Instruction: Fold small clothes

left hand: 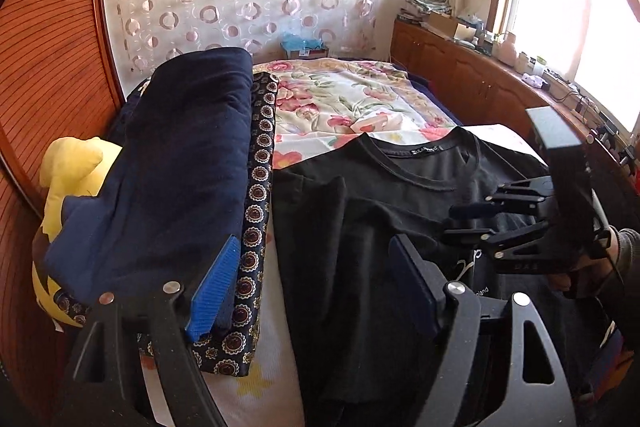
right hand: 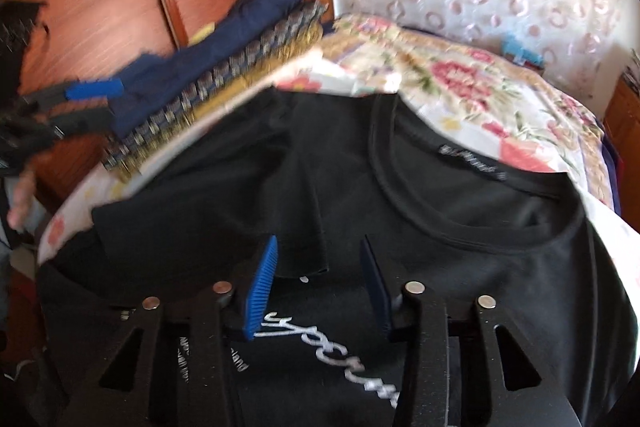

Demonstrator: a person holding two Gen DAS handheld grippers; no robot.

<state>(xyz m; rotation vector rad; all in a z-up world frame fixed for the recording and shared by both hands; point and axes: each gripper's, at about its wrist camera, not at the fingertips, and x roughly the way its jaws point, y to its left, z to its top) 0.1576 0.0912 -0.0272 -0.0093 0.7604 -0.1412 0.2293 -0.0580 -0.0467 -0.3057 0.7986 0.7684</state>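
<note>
The left gripper points downward, jaws spread wide and empty. The right gripper points downward, jaws partly apart, pads gripping nothing.

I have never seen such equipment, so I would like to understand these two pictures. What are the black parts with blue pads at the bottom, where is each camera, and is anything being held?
Each picture comes from a camera mounted on a hand-held gripper, looking forward along its two fingers. There is no robot arm; a person holds both tools. In the left camera's view, the left gripper stands open with nothing held, and the right gripper shows at the side. On the bed lies a black T-shirt with one sleeve folded in, beside stacked dark blue clothes. In the blurred right view, the right gripper hovers over the shirt, jaws apart, gripping nothing.
</note>
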